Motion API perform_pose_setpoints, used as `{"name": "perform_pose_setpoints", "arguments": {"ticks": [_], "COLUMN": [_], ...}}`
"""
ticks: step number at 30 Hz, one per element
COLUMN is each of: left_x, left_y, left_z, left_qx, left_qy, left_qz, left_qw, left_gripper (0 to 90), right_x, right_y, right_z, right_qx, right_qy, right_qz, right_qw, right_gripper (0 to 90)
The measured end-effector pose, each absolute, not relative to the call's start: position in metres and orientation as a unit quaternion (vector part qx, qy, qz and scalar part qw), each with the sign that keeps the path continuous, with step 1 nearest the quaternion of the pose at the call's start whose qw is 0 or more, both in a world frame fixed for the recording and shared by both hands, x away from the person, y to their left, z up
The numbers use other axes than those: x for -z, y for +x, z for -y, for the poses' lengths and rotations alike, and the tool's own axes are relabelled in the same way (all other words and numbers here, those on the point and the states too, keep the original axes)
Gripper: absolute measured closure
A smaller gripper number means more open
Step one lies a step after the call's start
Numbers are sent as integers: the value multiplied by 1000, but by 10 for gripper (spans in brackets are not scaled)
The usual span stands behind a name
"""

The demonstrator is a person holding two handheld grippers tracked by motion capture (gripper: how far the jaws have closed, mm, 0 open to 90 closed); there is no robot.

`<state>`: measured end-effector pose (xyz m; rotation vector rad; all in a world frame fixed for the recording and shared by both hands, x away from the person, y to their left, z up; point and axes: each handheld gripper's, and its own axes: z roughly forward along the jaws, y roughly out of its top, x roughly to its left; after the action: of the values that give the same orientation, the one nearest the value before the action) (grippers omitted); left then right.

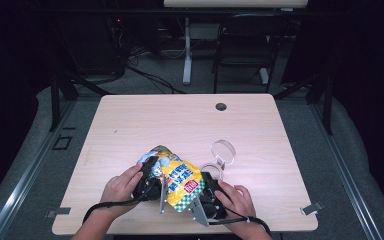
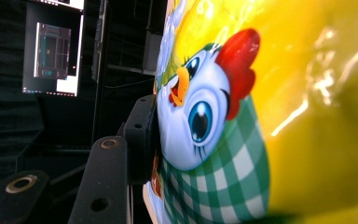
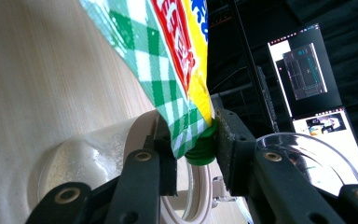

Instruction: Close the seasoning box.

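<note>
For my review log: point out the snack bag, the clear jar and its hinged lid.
snack bag (image 1: 181,180), high view, yellow front panel.
clear jar (image 1: 210,170), high view, open rim.
hinged lid (image 1: 223,150), high view, centre of the raised round lid.

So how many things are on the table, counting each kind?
Snack bags: 1, the yellow snack bag with a chicken on it.
Clear jars: 1, the clear jar with its round hinged lid open.
Grippers: 2, the left gripper and the right gripper, both clamped on the bag.
Total: 4
</note>
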<state>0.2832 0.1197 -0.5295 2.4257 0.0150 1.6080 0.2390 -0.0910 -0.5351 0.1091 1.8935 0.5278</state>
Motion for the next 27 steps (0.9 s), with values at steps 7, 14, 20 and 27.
{"name": "perform_pose_setpoints", "arguments": {"ticks": [7, 14, 20, 27], "left_x": [526, 522, 517, 511], "left_y": [283, 284, 283, 284], "left_z": [-120, -119, -118, -117], "left_qx": [-551, -558, -561, -565], "left_qy": [828, 824, 823, 821], "left_qz": [1, 10, 20, 28], "left_qw": [109, 99, 86, 79], "left_gripper": [551, 551, 552, 552], "right_x": [534, 535, 536, 534], "right_y": [240, 240, 239, 239], "right_z": [91, 91, 90, 90], "right_qx": [-232, -235, -241, -248], "right_qy": [49, 56, 60, 72], "right_qz": [-800, -797, -794, -790], "right_qw": [551, 554, 555, 556], "right_gripper": [709, 710, 710, 710]}}
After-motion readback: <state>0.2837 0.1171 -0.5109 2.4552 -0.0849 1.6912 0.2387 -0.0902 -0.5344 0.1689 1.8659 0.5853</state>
